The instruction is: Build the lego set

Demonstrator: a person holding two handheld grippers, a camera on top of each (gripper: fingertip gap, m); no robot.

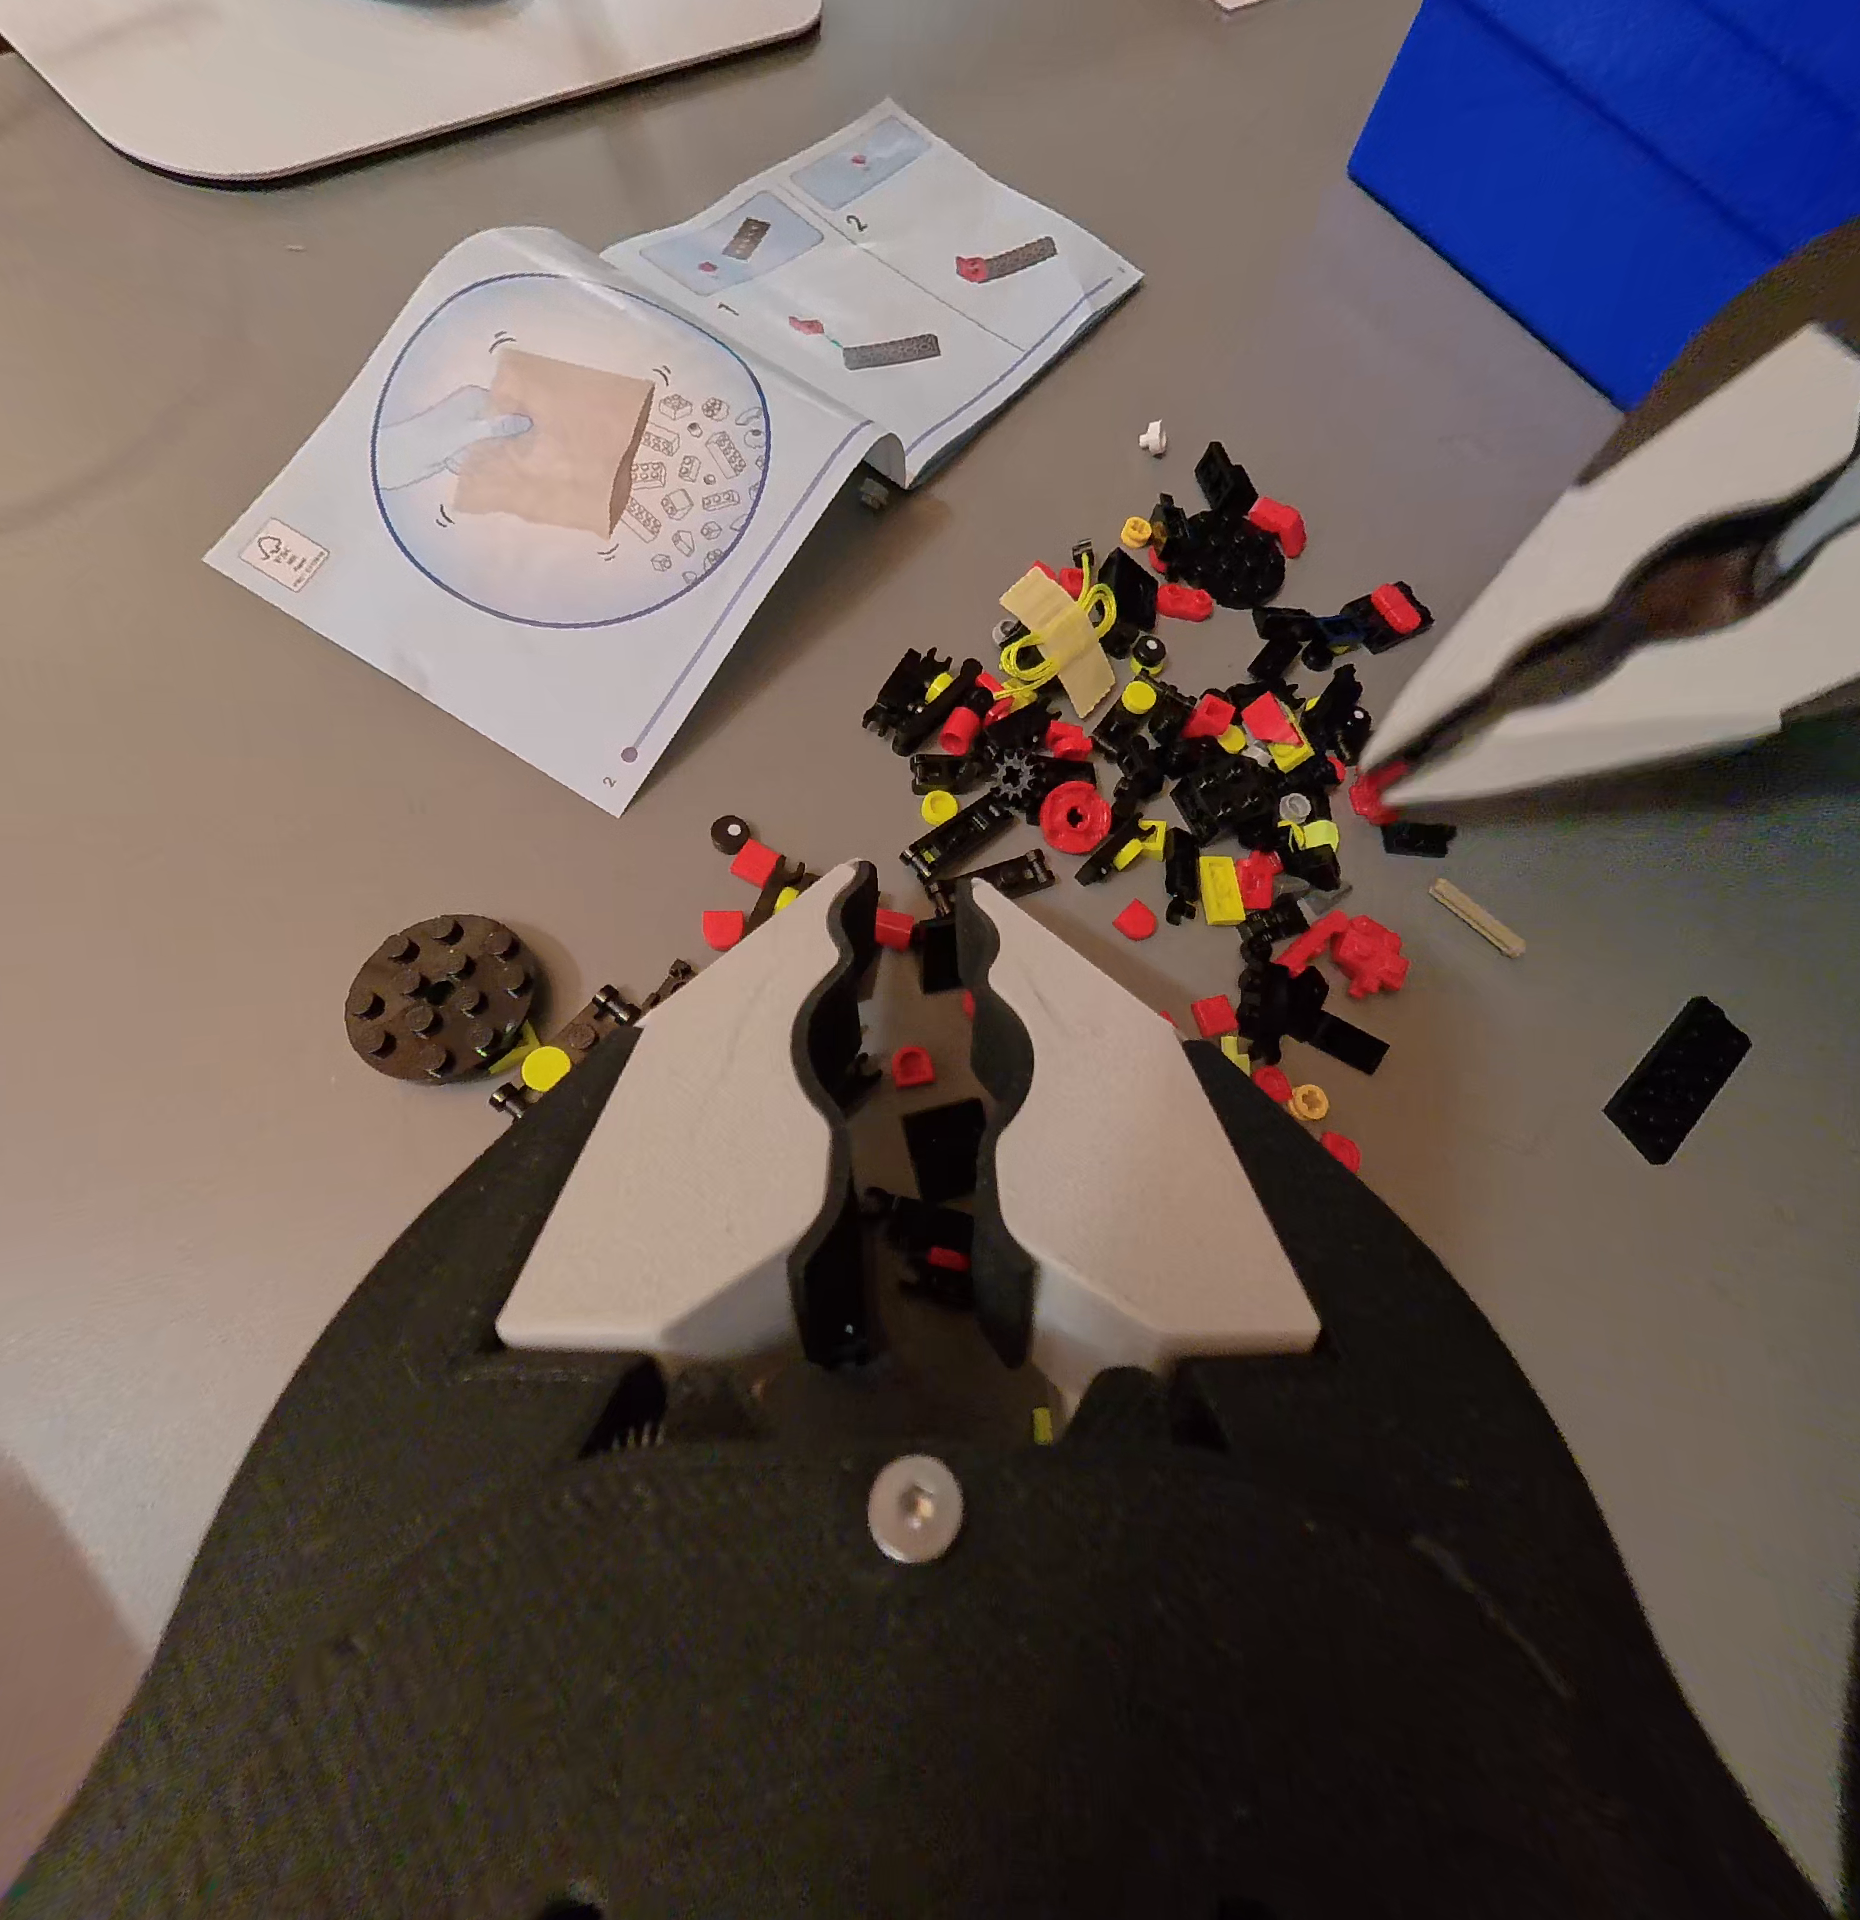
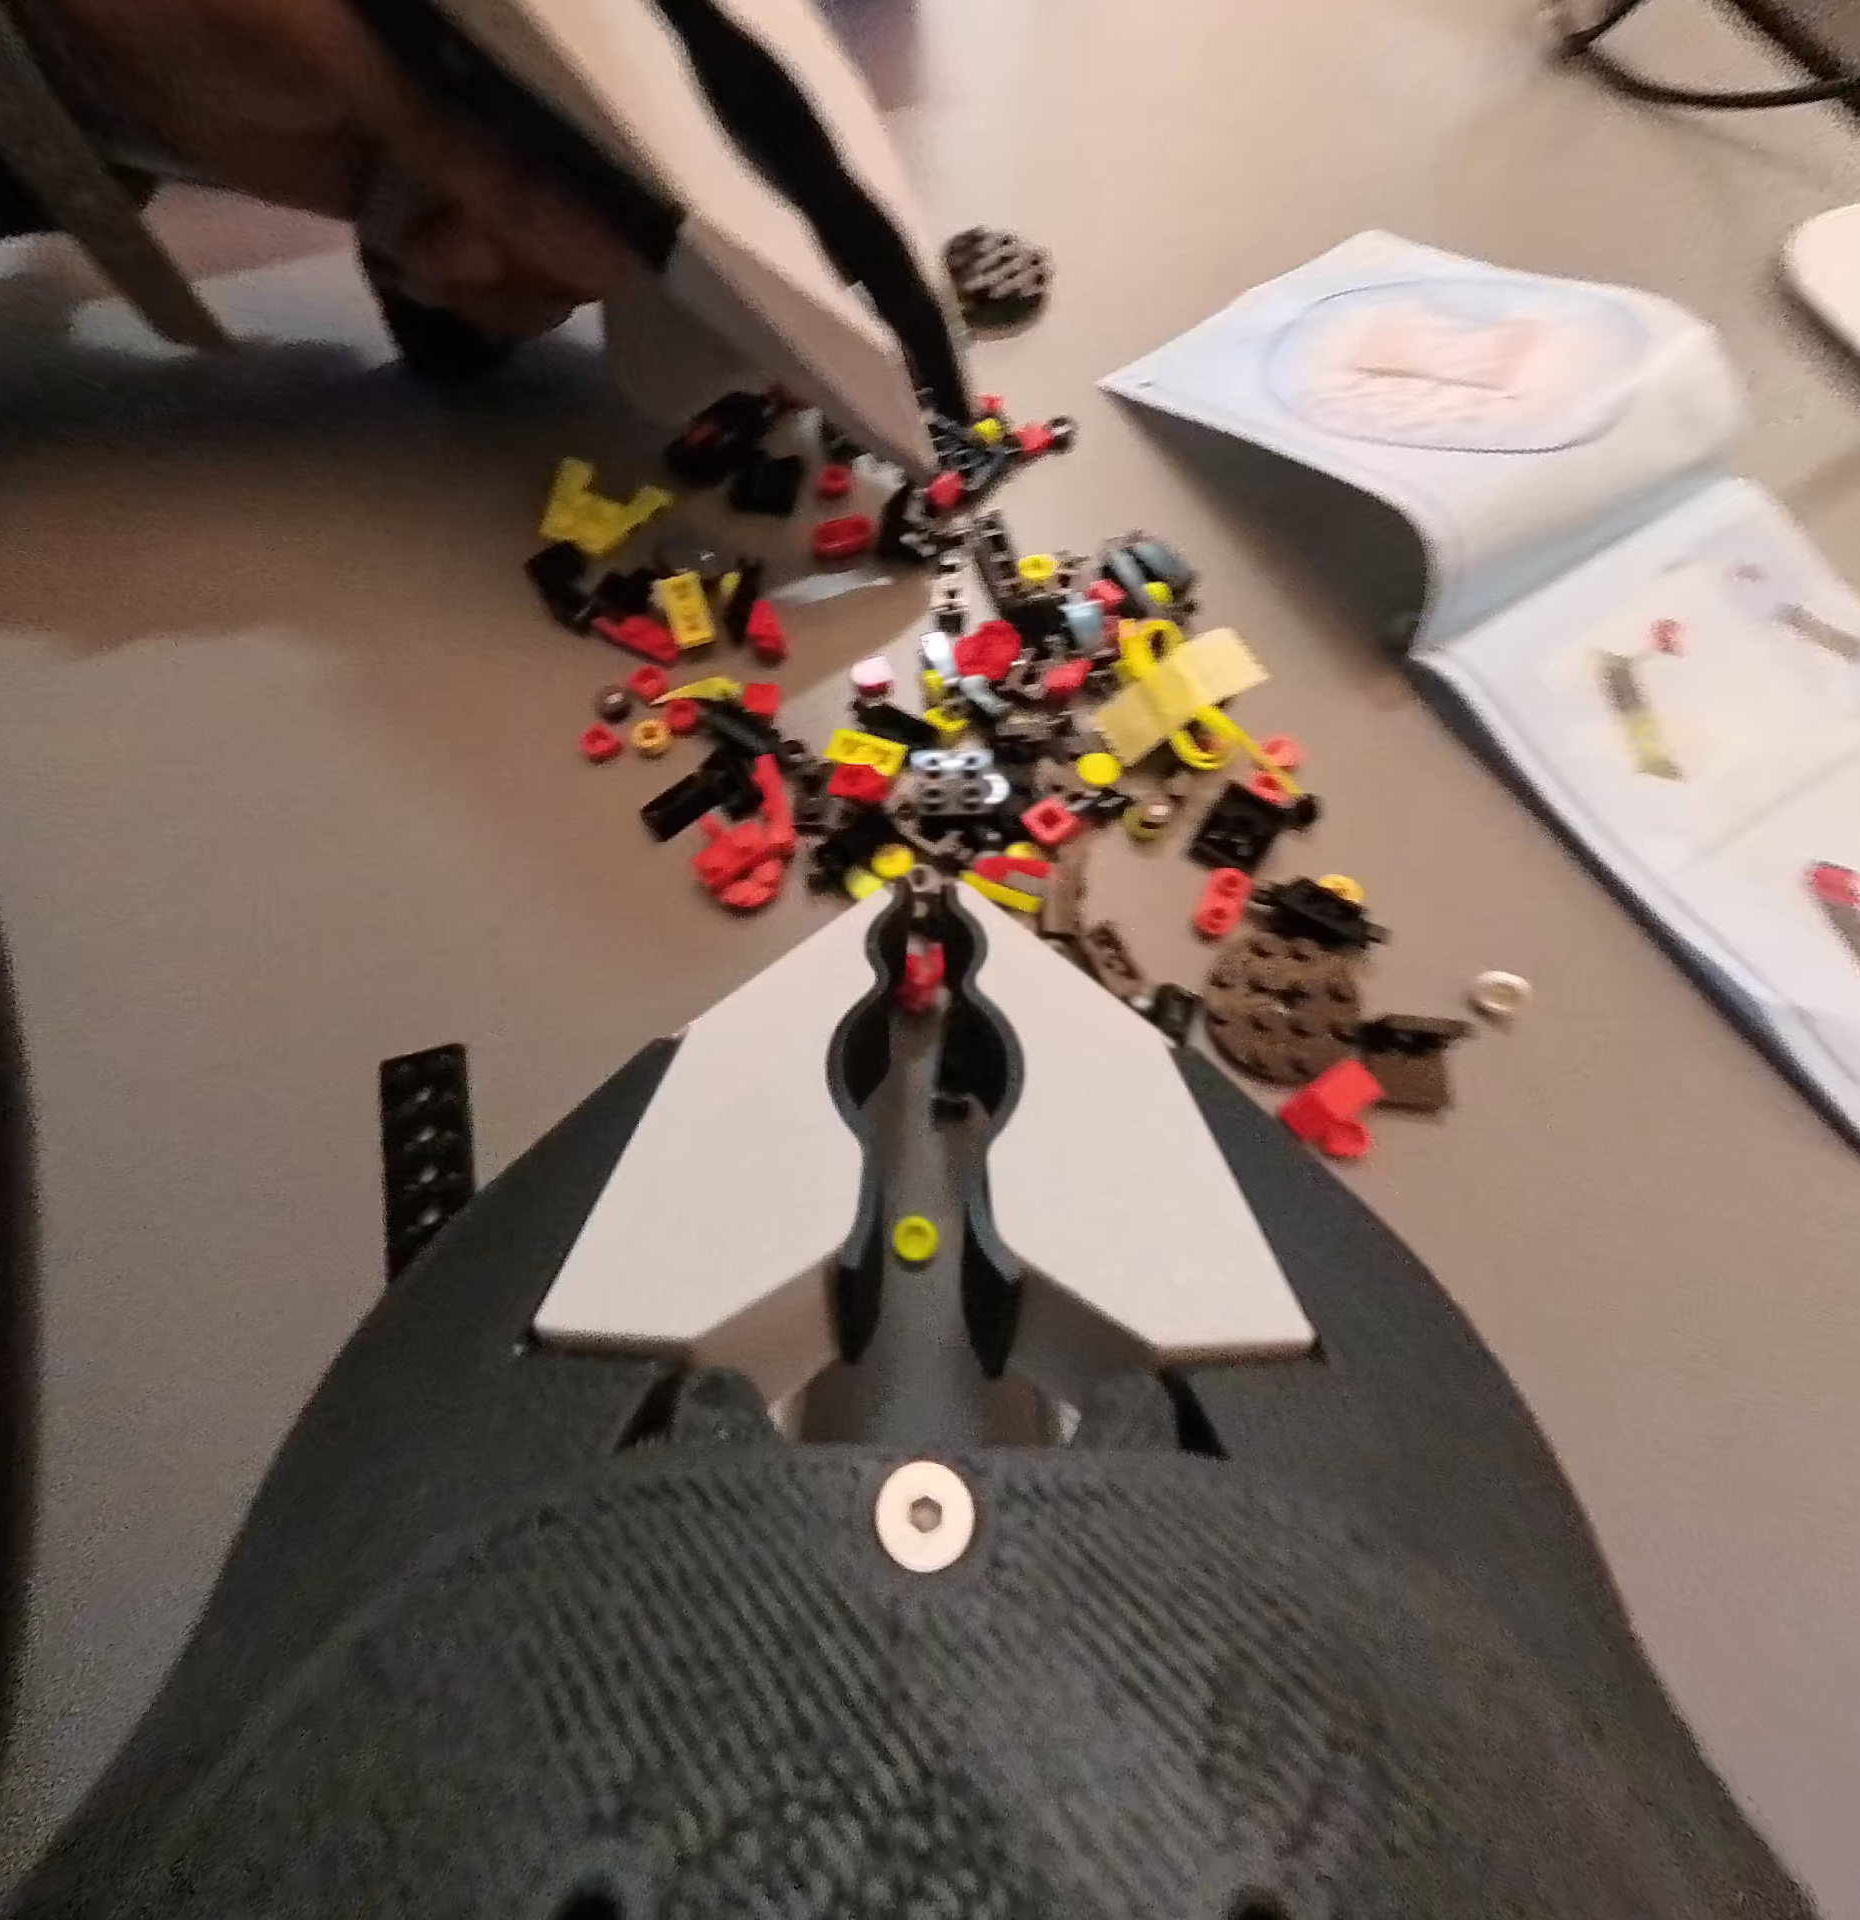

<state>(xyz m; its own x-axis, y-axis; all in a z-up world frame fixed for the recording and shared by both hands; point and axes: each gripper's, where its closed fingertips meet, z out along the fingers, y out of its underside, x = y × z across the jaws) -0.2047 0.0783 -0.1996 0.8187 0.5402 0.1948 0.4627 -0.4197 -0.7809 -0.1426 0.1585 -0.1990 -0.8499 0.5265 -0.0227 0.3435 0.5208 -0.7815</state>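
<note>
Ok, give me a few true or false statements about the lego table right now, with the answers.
1. The instruction booklet lies open on the table. True.
2. The right tool is empty. False: it pinches a small red piece.
3. The round black plate lies apart from the main pile. True.
4. The left tool grips the long black plate. False: its jaws stand apart, empty; that plate lies on the table.

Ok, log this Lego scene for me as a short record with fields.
table: grey
pile: loose red, black and yellow pieces
booklet: open, beyond the pile
long black plate: lying apart from the pile
left claw: slightly open, empty, over the pile's near edge
right claw: shut on a small red piece at the pile's edge
</note>
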